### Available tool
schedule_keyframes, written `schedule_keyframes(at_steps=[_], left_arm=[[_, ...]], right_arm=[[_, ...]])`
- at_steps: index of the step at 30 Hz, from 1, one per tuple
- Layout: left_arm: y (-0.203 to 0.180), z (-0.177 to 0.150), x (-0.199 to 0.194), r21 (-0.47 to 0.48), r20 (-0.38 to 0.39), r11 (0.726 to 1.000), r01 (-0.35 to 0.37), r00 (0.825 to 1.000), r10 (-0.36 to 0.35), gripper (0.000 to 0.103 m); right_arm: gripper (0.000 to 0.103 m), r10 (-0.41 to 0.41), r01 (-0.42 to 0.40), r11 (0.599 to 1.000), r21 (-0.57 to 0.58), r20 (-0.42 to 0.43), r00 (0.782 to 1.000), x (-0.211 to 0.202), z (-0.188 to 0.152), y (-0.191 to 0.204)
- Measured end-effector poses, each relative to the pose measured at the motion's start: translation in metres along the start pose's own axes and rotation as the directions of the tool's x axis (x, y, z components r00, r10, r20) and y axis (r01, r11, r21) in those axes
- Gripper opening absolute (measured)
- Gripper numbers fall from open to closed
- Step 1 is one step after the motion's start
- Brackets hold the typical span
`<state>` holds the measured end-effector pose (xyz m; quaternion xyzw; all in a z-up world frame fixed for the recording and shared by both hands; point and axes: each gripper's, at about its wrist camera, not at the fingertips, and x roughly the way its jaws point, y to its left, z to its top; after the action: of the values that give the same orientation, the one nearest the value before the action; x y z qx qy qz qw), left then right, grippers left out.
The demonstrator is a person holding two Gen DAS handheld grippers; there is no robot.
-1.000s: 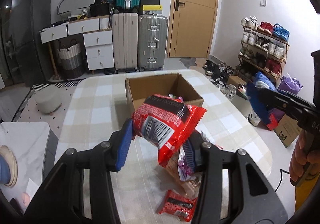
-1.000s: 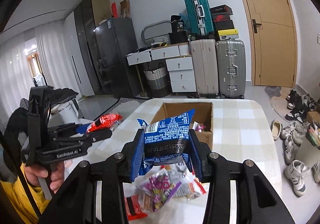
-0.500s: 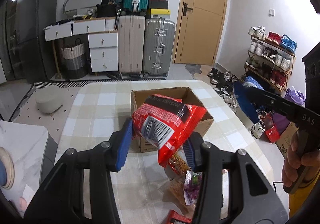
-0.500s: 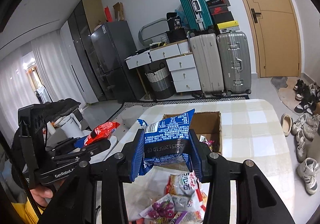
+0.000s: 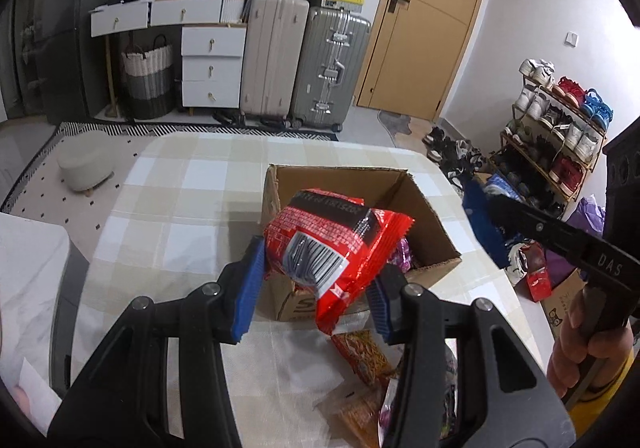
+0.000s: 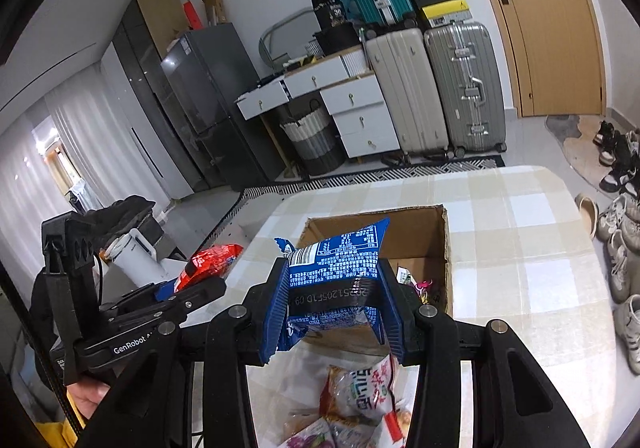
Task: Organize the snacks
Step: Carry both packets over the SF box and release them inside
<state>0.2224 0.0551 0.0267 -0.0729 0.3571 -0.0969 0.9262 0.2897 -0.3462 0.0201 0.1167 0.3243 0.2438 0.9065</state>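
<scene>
Between the blue-padded jaws of the left gripper [image 5: 316, 284] sits a crinkly red foil snack packet with a barcode panel [image 5: 332, 248], pinched at its lower half so the bag tilts up and away over the near wall of the open brown cardboard box [image 5: 432, 224]. The right gripper [image 6: 332, 308] is closed the same way on a blue foil snack packet printed with white text [image 6: 336, 272], clamped across its middle, with its top edge rising in front of the box's near rim.

From both pairs of jaws the box lies straight ahead and a little below, and its opening faces up. I'd say the left packet is the nearer to going in, since it seems to hang partly over the opening, while the blue one looks short of the rim.

On the checked beige tablecloth of the table [image 5: 168, 208], just under the grippers, lies a loose pile of other snack packets [image 6: 360, 392], cut off by the frame and the gripper bodies. A few wrappers show inside the box; how full it is I can't make out.
</scene>
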Motion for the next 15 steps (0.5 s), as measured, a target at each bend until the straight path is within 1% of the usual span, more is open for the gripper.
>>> schedule_keyframes(at_steps=[5,11,15], left_arm=[[0.002,0.020,0.045,-0.010,-0.040,1.000,0.021,0.999,-0.021,0.044],[0.001,0.031,0.092,-0.013,-0.087,0.999,0.043,0.995,-0.044,0.044],[-0.003,0.038,0.123,-0.004,-0.118,0.999,0.052,0.992,-0.052,0.044]], right_arm=[[0.043,-0.006,0.007,1.000,0.012,-0.035,0.999,0.030,0.001,-0.011],[0.043,-0.024,0.024,1.000,0.006,-0.078,0.997,0.065,0.002,-0.024],[0.043,-0.027,0.027,1.000,-0.007,-0.090,0.996,0.078,-0.003,-0.027]])
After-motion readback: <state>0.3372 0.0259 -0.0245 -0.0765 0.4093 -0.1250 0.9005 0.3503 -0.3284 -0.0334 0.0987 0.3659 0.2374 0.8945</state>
